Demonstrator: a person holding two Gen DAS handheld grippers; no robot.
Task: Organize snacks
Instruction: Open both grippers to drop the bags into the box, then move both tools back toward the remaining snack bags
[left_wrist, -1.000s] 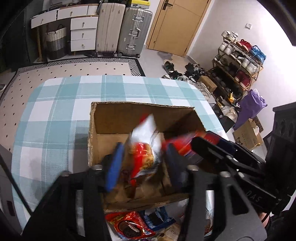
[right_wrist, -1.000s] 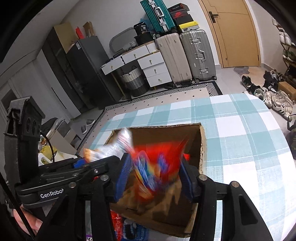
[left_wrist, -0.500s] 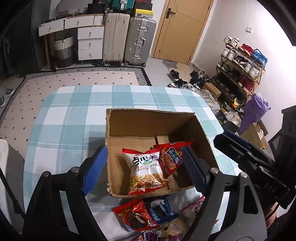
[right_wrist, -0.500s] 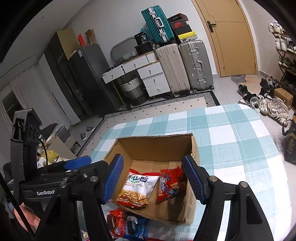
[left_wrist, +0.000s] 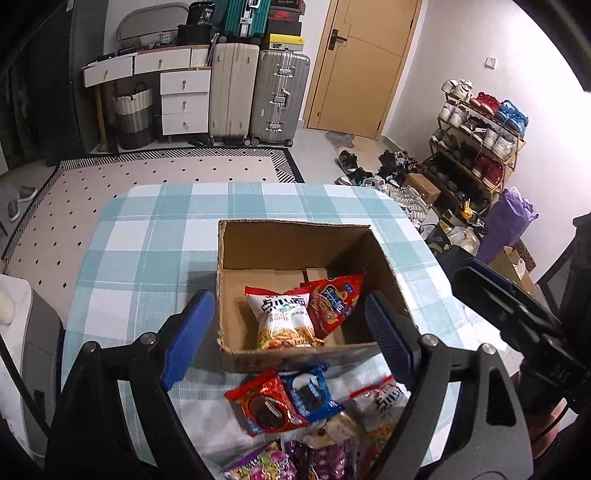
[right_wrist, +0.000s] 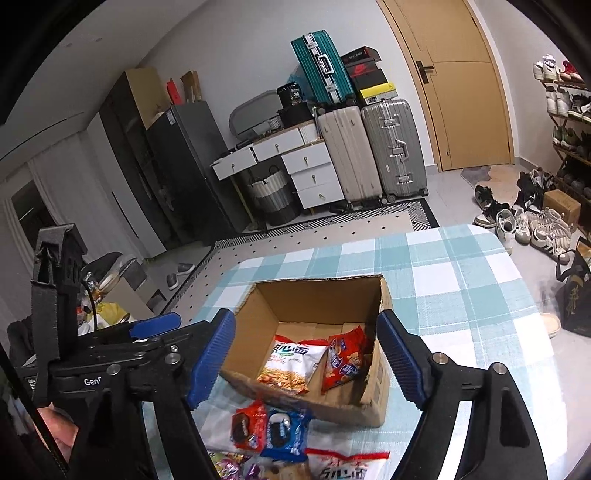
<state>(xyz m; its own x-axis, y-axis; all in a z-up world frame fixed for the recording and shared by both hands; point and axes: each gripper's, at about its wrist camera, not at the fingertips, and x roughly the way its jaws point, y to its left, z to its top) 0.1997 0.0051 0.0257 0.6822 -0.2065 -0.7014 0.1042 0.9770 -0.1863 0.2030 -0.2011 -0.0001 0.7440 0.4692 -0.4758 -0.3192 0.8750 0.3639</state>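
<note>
In the left wrist view an open cardboard box (left_wrist: 295, 258) sits in the middle of the frame on a worktop (left_wrist: 147, 251) covered with a teal-and-white checked cloth. Inside the box, toward its near wall, lie two snack bags: a white noodle-snack bag (left_wrist: 282, 317) and, overlapping its right edge, a red snack bag (left_wrist: 334, 302). The left gripper (left_wrist: 290, 339) fills the lower part of the frame; its blue-padded fingers (left_wrist: 188, 336) stand wide and are opening, with nothing pressed between them, the box showing in the gap beyond. Below the box, at the bottom centre of the frame, more packets lie loose on the cloth: a red cookie packet (left_wrist: 264, 406) just beside a blue cookie packet (left_wrist: 310, 395), and purple candy bags (left_wrist: 295, 461) at the very bottom edge. In the right wrist view the right gripper (right_wrist: 306, 362) frames the same box in the lower centre; its fingers (right_wrist: 400, 358) also stand wide and are opening, holding nothing. At the left edge of that view the other gripper's black body shows, with part of a hand (right_wrist: 59, 432) beneath it. Suitcases (left_wrist: 258, 96) and a wooden door (left_wrist: 362, 62) stand across the top of the frame.
</note>
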